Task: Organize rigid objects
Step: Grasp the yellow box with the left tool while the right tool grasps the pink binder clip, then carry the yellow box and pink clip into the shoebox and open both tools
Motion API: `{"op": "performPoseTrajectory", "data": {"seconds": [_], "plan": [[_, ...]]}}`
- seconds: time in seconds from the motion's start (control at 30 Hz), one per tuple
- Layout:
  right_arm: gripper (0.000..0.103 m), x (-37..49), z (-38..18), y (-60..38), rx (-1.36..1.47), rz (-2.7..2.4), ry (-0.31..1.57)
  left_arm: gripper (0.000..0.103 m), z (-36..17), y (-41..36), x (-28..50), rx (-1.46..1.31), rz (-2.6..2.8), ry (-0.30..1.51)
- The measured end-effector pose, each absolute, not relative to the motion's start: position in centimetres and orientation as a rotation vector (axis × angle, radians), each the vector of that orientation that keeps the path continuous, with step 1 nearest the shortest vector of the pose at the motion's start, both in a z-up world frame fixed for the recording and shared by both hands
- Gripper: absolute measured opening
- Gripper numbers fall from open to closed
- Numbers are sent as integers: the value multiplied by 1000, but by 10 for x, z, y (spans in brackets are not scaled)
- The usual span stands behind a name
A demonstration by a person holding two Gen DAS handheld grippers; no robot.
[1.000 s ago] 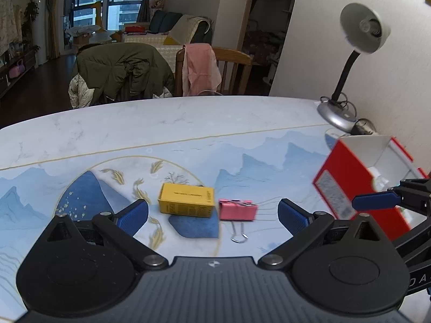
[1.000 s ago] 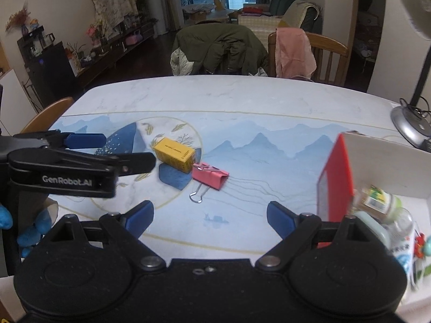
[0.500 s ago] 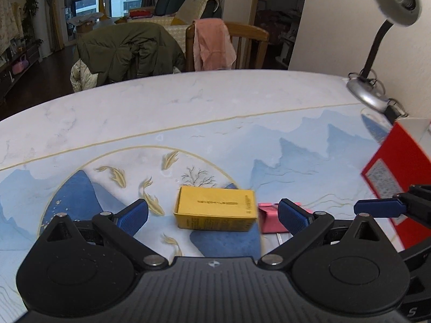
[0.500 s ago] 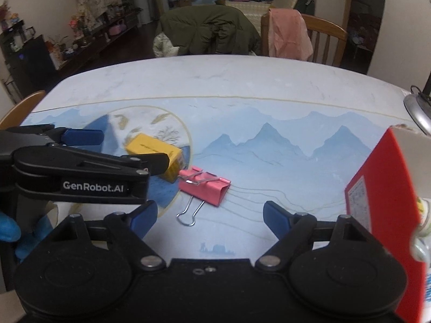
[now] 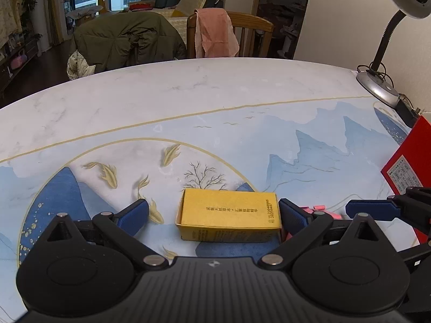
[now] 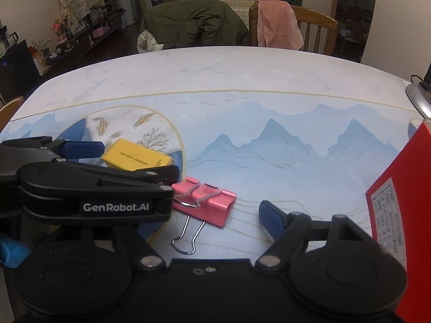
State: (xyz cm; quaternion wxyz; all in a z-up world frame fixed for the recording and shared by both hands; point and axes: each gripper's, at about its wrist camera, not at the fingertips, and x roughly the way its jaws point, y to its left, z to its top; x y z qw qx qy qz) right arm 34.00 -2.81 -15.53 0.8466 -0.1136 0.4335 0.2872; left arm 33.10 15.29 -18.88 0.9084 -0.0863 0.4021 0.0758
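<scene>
A yellow cardboard box [image 5: 229,219] lies on the table between the fingers of my left gripper [image 5: 212,215], which is open. Its right pad is at the box's end and a gap remains on the left. A pink binder clip [image 6: 207,202] lies flat to the box's right, wire handles toward me. My right gripper [image 6: 207,220] straddles it with jaws closing, pads clear of the clip. Its left finger is hidden behind the left gripper [image 6: 137,162]. In the left wrist view the clip [image 5: 323,211] peeks out behind the right pad, near one of the right gripper's fingers [image 5: 371,210].
A red open box [image 6: 398,202] stands at the right, close to the right gripper, also visible as the red box [image 5: 409,167]. A desk lamp [image 5: 377,88] stands at the far right edge by the wall. Chairs draped with a coat [image 5: 126,40] and pink cloth stand beyond the table's far edge.
Both grippers came down and forward. The yellow box now sits between the left fingers and the pink clip between the right ones. The right jaws have narrowed.
</scene>
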Motion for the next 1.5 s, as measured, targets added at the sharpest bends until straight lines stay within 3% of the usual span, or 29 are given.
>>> {"op": "performPoseTrajectory", "data": {"seconds": [0.13, 0.3, 0.53, 0.7, 1.13, 1.5], "plan": [[76, 342, -157, -26, -233, 601, 921, 92, -189, 156, 330, -185, 139, 821], [73, 345, -158, -24, -222, 590, 934, 73, -189, 162, 330, -187, 142, 814], [71, 346, -159, -20, -207, 559, 936, 73, -189, 173, 324, -208, 189, 805], [55, 346, -158, -19, -224, 554, 928, 72, -189, 179, 316, -222, 209, 802], [54, 327, -144, -40, -227, 569, 964, 72, -180, 161, 283, -237, 193, 849], [54, 287, -100, -74, -190, 603, 950, 72, -137, 129, 243, -252, 130, 829]]}}
